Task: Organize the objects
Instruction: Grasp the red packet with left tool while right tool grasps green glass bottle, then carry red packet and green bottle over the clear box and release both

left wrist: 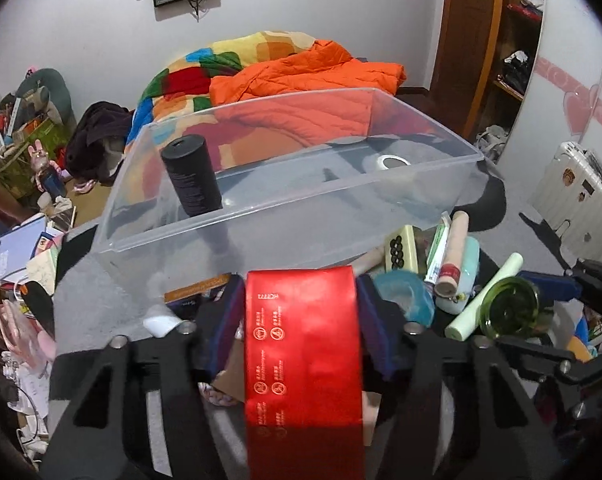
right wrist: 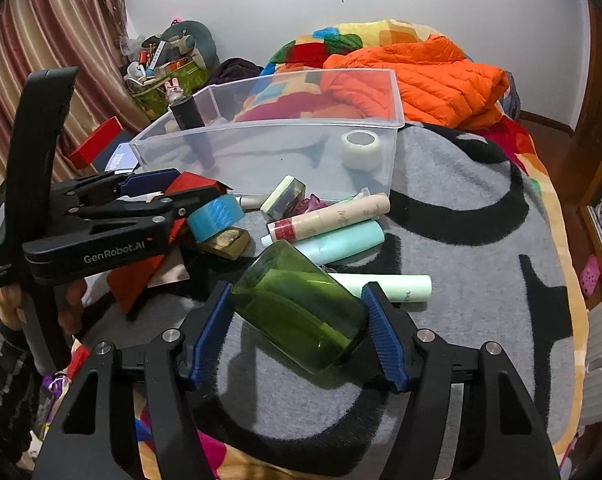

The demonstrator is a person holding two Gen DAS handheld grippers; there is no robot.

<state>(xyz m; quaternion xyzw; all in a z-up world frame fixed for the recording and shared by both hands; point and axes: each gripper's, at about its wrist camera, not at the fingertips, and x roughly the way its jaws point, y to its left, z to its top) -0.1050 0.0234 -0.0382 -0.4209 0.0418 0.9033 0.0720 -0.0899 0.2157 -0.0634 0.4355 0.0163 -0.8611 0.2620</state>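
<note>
Both fingers clamping bottle — tilted

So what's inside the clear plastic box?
Inside the clear box stand a black bottle at the left and a white tape roll at the right. Nothing else shows through its see-through walls.

Both wrist cameras looked forward, close over the bed, toward the wall; both views shared the bin and clutter.
</note>
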